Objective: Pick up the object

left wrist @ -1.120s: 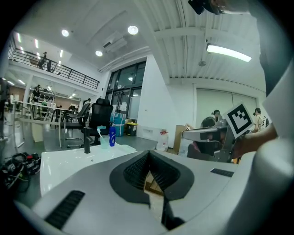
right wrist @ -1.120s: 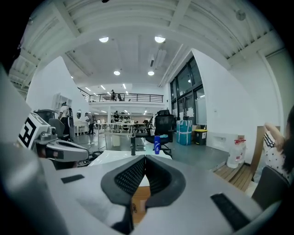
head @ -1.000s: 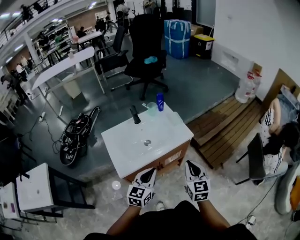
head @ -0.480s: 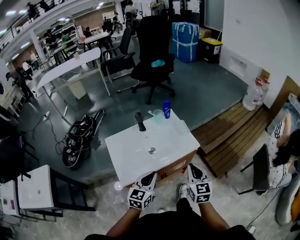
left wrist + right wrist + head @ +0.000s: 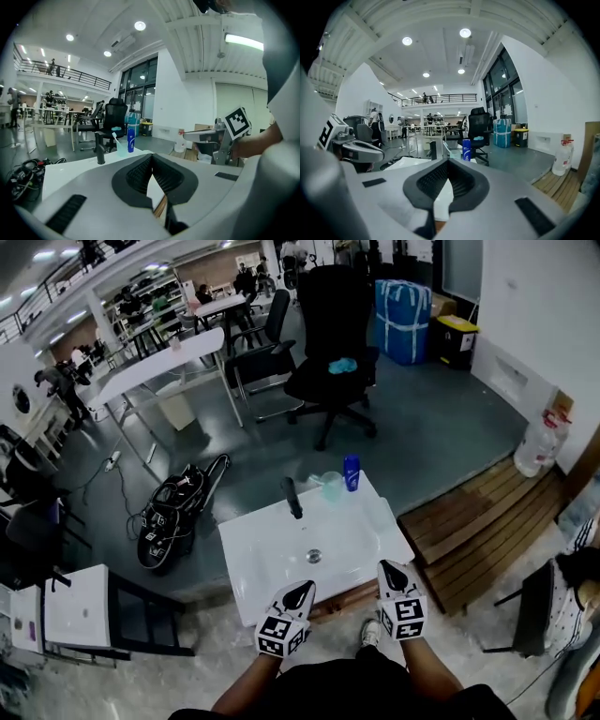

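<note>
A white sink cabinet (image 5: pixel 272 563) stands just ahead of me. At its far edge are a black faucet (image 5: pixel 293 498), a clear cup with a toothbrush (image 5: pixel 331 486) and a blue bottle (image 5: pixel 352 472). My left gripper (image 5: pixel 302 590) and right gripper (image 5: pixel 392 569) hover side by side at the cabinet's near edge, both shut and empty. In the left gripper view the closed left gripper (image 5: pixel 152 159) points at the faucet (image 5: pixel 100 149), cup (image 5: pixel 121 146) and bottle (image 5: pixel 131 139). The right gripper (image 5: pixel 448 161) faces the bottle (image 5: pixel 466 150) from across the basin.
A black office chair (image 5: pixel 337 334) stands beyond the cabinet. A black bag with cables (image 5: pixel 173 517) lies on the floor to the left, a wooden pallet (image 5: pixel 487 521) to the right, and a low white table (image 5: pixel 75 610) at my near left. A water jug (image 5: pixel 541 444) sits by the right wall.
Both grippers have moved forward together, from short of the cabinet to its near edge. The sink top and the things on it now sit closer. The jaws stay shut.
</note>
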`<state>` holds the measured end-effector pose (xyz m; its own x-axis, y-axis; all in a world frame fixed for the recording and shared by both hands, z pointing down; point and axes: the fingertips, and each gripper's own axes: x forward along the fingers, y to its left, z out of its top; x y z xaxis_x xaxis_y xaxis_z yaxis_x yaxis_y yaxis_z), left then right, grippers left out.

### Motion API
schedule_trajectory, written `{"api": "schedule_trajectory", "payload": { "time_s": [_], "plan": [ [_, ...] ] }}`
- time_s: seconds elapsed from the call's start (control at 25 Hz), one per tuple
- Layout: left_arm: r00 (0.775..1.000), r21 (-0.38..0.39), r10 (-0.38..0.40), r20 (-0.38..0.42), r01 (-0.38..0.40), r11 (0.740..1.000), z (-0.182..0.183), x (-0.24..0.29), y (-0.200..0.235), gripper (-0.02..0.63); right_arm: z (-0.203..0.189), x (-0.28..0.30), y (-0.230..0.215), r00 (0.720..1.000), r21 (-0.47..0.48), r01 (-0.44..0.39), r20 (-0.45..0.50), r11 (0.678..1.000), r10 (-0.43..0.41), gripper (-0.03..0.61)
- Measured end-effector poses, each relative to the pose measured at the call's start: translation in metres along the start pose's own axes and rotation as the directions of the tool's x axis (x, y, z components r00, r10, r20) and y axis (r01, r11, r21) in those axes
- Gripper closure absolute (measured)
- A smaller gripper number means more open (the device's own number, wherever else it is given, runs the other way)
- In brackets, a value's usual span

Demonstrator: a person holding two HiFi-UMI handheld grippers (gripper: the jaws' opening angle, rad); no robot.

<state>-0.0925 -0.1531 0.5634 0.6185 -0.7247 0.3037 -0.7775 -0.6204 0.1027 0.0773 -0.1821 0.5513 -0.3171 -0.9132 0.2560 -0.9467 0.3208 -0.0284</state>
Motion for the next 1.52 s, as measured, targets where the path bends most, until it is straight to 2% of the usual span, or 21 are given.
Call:
{"api": "schedule_trajectory", "payload": {
  "time_s": [0.32, 0.68, 1.04, 1.28, 1.52],
  "plan": [
    [0.997, -0.031, 0.077, -0.006, -0.077, 0.997, 0.013, 0.045, 0.013, 0.595, 0.006, 0.048, -0.03, 0.996, -0.009, -0.09, -0.025, 0.996, 0.09, 0.56],
    [0.994, -0.074, 0.113, -0.013, -0.113, 0.991, 0.02, 0.089, 0.008, 0.595, -0.006, 0.075, -0.064, 0.985, 0.026, -0.157, -0.063, 0.987, 0.158, 0.56],
    [0.982, -0.09, 0.182, -0.042, -0.185, 0.979, 0.01, 0.103, 0.014, 0.595, -0.01, 0.098, -0.068, 0.967, 0.051, -0.237, -0.087, 0.97, 0.241, 0.56],
    [0.98, -0.124, 0.192, -0.048, -0.197, 0.973, 0.008, 0.107, 0.027, 0.595, -0.021, 0.111, -0.067, 0.967, 0.083, -0.219, -0.115, 0.972, 0.228, 0.56],
    [0.98, -0.134, 0.194, -0.034, -0.197, 0.971, 0.015, 0.112, 0.047, 0.595, -0.035, 0.123, -0.068, 0.972, 0.079, -0.158, -0.162, 0.984, 0.169, 0.56]
  ]
}}
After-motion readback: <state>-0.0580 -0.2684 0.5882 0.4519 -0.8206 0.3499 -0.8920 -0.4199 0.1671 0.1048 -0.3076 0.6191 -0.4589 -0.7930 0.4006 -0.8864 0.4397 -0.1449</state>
